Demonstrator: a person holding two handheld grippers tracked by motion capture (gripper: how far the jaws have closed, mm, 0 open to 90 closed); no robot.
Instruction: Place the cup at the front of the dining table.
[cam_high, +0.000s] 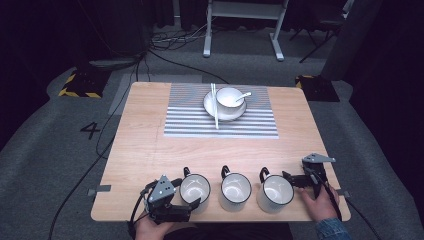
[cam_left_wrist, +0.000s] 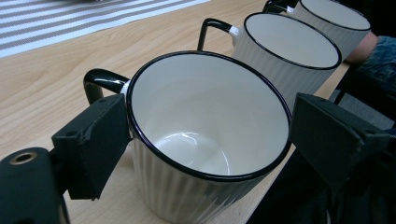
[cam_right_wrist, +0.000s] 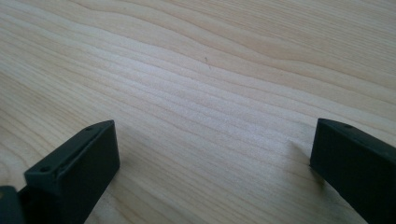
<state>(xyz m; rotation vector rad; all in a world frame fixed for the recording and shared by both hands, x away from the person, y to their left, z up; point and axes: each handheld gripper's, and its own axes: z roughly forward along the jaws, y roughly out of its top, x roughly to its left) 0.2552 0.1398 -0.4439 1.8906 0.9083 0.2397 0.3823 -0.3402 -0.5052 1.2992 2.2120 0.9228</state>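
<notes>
left mug (cam_left_wrist: 205, 135) sits between the spread left claw (cam_left_wrist: 205, 140); right claw (cam_right_wrist: 215, 172) gapes over bare table (cam_right_wrist: 210, 70).

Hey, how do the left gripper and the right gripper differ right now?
The left gripper has its fingers on either side of the nearest white ribbed mug with a black rim; the right gripper has only the bare wooden table between its fingers. The left sits at the table's near edge, the right beside the rightmost mug. Both are open.
</notes>
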